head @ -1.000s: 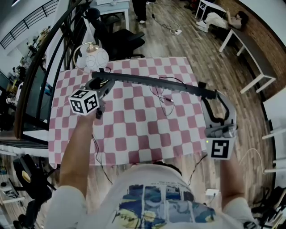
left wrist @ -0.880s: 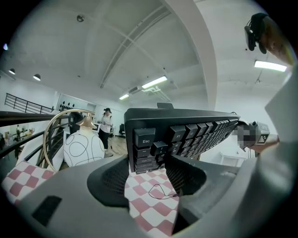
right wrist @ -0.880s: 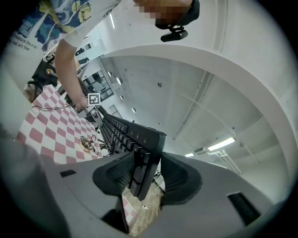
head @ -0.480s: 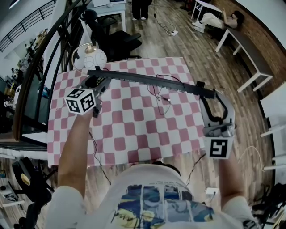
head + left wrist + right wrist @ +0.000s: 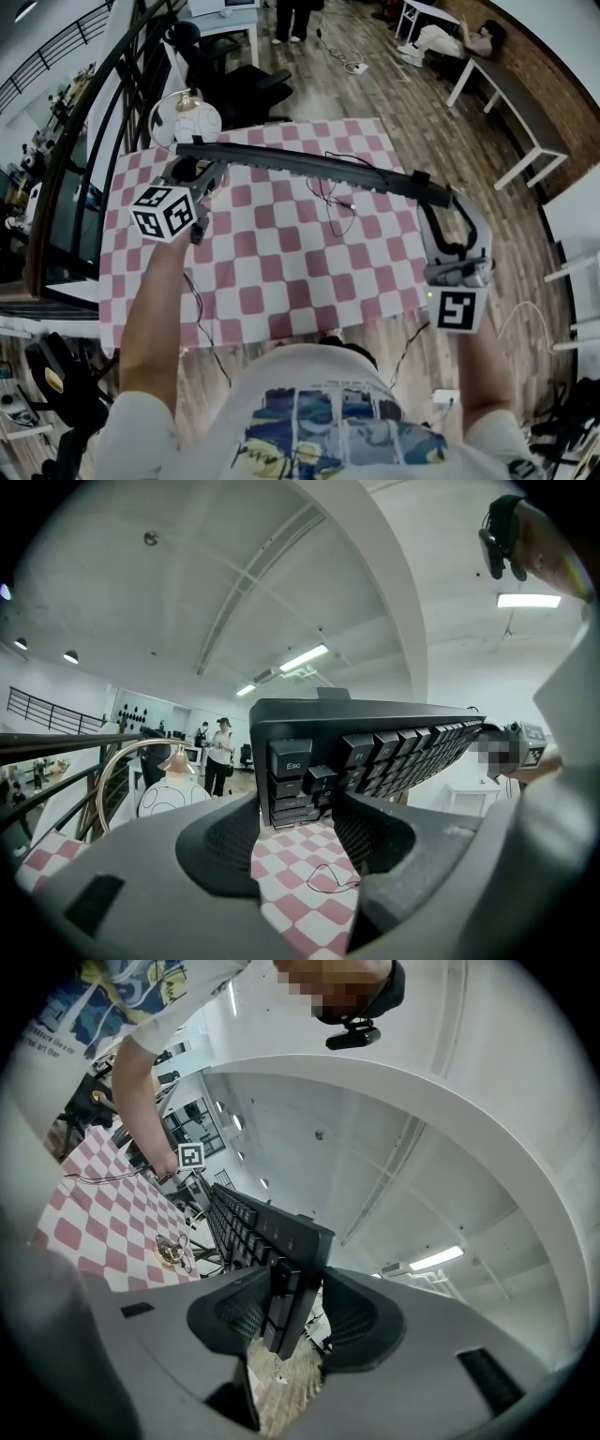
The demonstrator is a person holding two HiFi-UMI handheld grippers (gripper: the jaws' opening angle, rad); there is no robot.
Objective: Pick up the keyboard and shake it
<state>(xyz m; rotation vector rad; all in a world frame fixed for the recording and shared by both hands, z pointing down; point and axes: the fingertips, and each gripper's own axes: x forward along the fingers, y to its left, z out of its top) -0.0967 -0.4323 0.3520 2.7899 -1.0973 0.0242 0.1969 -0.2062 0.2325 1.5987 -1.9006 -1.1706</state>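
Over the pink-checked table (image 5: 281, 272), you are holding the keyboard (image 5: 309, 169) in the air, the left gripper (image 5: 195, 174) clamping its Esc end and the right gripper (image 5: 429, 194) clamping the far end. It is looking stiff, long and fairly light, so end grips are suiting a shake.

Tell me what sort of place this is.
Probably an open-plan office or workshop loft: a black office chair, a long table on a wood-plank floor, and a dark railing alongside.
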